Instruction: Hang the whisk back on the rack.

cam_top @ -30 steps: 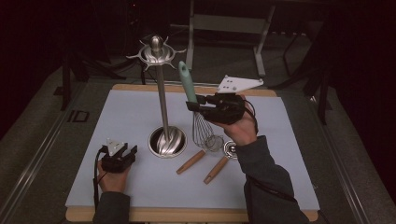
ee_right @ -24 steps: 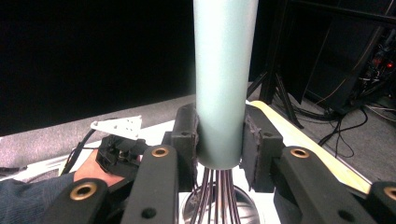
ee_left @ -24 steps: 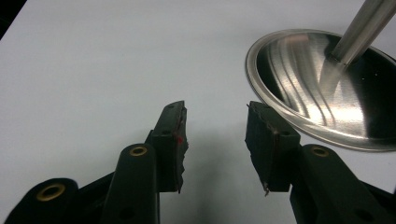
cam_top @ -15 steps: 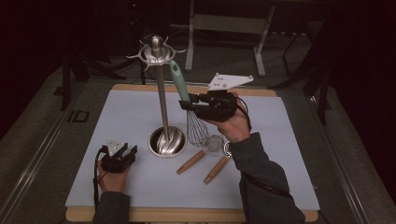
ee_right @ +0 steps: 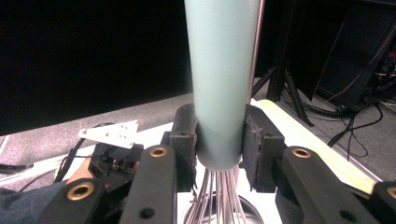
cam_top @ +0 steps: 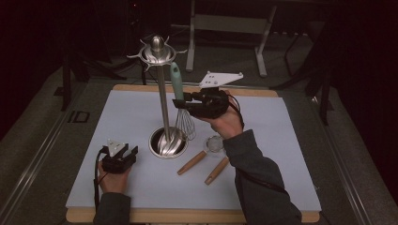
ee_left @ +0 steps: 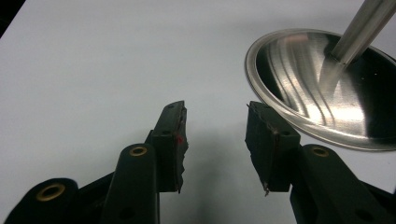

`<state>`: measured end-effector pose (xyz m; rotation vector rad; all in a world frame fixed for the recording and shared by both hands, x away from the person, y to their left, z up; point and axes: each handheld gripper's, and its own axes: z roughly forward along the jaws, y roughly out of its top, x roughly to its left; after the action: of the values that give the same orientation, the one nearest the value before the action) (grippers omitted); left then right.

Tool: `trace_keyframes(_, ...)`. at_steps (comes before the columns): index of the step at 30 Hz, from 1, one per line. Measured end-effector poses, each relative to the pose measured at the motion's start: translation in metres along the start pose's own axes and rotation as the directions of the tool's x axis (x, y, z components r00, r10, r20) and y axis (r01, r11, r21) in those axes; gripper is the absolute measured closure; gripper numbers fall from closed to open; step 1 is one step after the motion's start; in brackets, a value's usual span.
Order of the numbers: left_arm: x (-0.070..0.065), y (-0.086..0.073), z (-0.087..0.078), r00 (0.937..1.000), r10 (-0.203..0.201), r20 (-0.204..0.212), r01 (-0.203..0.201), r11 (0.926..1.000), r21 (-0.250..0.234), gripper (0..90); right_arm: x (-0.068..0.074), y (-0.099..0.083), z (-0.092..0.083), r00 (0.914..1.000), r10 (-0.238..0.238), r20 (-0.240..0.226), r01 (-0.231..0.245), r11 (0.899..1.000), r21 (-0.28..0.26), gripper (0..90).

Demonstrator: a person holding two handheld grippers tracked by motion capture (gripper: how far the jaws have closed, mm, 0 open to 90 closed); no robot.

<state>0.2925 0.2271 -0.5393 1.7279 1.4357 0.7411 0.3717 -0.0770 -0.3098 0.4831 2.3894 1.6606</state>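
1. The whisk (cam_top: 180, 101) has drifted left since a second ago, now just beside the stand's pole (cam_top: 163, 103).
2. Right tongs (ee_right: 219, 140) clamp its mint handle; long axis near upright, hooks above.
3. Left tongs (ee_left: 215, 140) rest agape and empty on the counter (cam_top: 131, 117).

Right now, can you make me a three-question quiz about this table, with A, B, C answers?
1. Where is the whisk?
A. Lying flat on the mat
B. Held up beside the metal stand's pole
C. Under the table

2. How many wooden-handled tools lie on the mat?
A. Two
B. Five
C. None

3. How are the left gripper jaws?
A. Clamped on a spoon
B. Squeezing the whisk
C. Apart with nothing between them

Answers:
1. B, the right gripper pinches its pale green handle upright next to the stand.
2. A, two brown handles lie side by side near the stand's base.
3. C, the left gripper view shows bare mat between the pads.
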Motion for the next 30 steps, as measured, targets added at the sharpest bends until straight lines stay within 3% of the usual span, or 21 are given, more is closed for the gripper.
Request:
trace_keyframes(14,0.0,0.0,0.0,1.0,-0.002,-0.001,0.002,1.0,-0.001,57.9,0.0,0.003,0.006,0.9997,0.014,0.022,-0.014,1.0,-0.006,61.7)
trace_keyframes(30,0.0,0.0,0.0,1.0,0.003,-0.002,-0.003,1.0,0.005,57.9,0.002,0.001,-0.005,0.9986,-0.042,0.033,0.04,0.998,0.041,55.3)
